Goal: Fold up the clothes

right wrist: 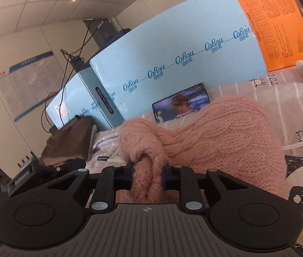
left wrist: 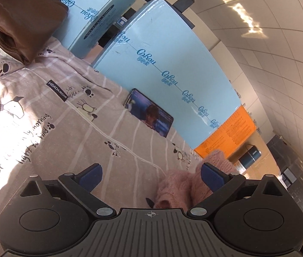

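Right tongs (right wrist: 147, 176) pinch a sweater (right wrist: 215, 137) fold, likely to lift it; left tongs (left wrist: 151, 176) gape wide beside it

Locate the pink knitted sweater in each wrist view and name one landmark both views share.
Left wrist: pink knitted sweater lies bottom centre-right, beside the open left gripper.
Right wrist: it fills the centre, a fold pinched by the right gripper.
Shared landmark: the phone leaning against the blue box.

Phone (right wrist: 181, 102) with lit screen leans on pale blue carton (right wrist: 173, 64). Orange sheet (right wrist: 278, 21) beside carton. Brown leather garment (left wrist: 16, 19) on cartoon-print bedsheet (left wrist: 44, 111).
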Motion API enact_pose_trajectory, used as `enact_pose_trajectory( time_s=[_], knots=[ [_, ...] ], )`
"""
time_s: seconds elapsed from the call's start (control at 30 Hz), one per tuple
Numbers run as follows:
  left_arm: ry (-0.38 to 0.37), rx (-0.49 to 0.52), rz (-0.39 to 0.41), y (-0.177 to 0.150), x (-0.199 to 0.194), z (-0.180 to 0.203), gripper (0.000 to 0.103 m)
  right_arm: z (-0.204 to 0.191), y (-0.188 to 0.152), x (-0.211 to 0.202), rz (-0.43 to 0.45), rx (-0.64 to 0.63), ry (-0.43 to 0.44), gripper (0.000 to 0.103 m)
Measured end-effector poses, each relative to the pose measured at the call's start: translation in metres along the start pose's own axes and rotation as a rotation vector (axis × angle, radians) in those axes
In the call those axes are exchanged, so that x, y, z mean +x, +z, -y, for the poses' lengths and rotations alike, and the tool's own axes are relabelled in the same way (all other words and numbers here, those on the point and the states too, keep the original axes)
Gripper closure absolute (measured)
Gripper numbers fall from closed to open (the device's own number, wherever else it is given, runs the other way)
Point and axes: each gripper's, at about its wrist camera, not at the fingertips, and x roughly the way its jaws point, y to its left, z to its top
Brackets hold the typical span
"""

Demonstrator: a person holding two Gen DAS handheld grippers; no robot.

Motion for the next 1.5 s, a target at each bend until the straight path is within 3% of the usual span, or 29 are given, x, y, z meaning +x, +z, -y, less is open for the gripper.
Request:
enact_pose_trajectory(
  time_s=[0.1, 0.27, 0.33, 0.37, 0.43, 0.47, 0.5, 0.6, 0.7, 0.8, 0.93, 1.1, 1.17, 1.3, 1.4, 1.5],
  knots=[
    [-0.018, 0.038, -0.083, -0.004, 0.024, 0.012, 0.003, 0.008, 0.006, -0.016, 0.07, 0.039, 0.003, 0.083],
    [-0.122, 0.066, -0.243, -0.012, 0.069, 0.025, 0.003, 0.02, 0.017, -0.044, 0.187, 0.105, 0.008, 0.083],
    [-0.134, 0.093, -0.273, -0.016, 0.079, 0.031, 0.004, 0.026, 0.019, -0.048, 0.207, 0.126, 0.005, 0.083],
    [-0.135, 0.122, -0.279, -0.018, 0.082, 0.036, 0.01, 0.027, 0.02, -0.049, 0.213, 0.134, 0.005, 0.083],
    [-0.15, 0.174, -0.302, -0.026, 0.088, 0.045, 0.042, 0.03, 0.023, -0.05, 0.225, 0.147, 0.008, 0.083],
    [-0.156, 0.197, -0.317, -0.031, 0.091, 0.048, 0.071, 0.03, 0.024, -0.05, 0.231, 0.15, 0.009, 0.083],
    [-0.151, 0.225, -0.324, -0.034, 0.093, 0.05, 0.08, 0.029, 0.025, -0.05, 0.235, 0.149, 0.009, 0.082],
    [-0.158, 0.261, -0.298, -0.035, 0.087, 0.053, 0.082, 0.026, 0.027, -0.049, 0.252, 0.152, 0.009, 0.082],
    [-0.191, 0.243, -0.201, -0.021, 0.066, 0.051, 0.083, 0.02, 0.033, -0.051, 0.281, 0.141, 0.02, 0.082],
    [-0.177, 0.28, -0.095, -0.007, 0.042, 0.051, 0.083, 0.011, 0.045, -0.051, 0.312, 0.104, 0.035, 0.082],
    [-0.11, 0.372, 0.031, 0.016, 0.009, 0.049, 0.083, -0.001, 0.061, -0.043, 0.346, 0.055, 0.048, 0.083],
    [-0.002, 0.444, 0.142, 0.051, -0.025, 0.034, 0.083, -0.017, 0.068, -0.019, 0.358, 0.015, 0.094, 0.083],
    [0.05, 0.475, 0.172, 0.062, -0.032, 0.028, 0.083, -0.02, 0.065, -0.006, 0.34, -0.001, 0.07, 0.083],
    [0.112, 0.487, 0.151, 0.075, -0.029, 0.007, 0.083, -0.017, 0.054, 0.017, 0.282, -0.007, -0.016, 0.083],
    [0.129, 0.415, 0.103, 0.073, -0.016, -0.018, 0.083, -0.007, 0.042, 0.026, 0.252, -0.03, -0.133, 0.083],
    [0.197, 0.378, 0.039, 0.067, -0.005, -0.037, 0.082, 0.009, 0.028, 0.027, 0.212, -0.043, -0.235, 0.083]
  ],
)
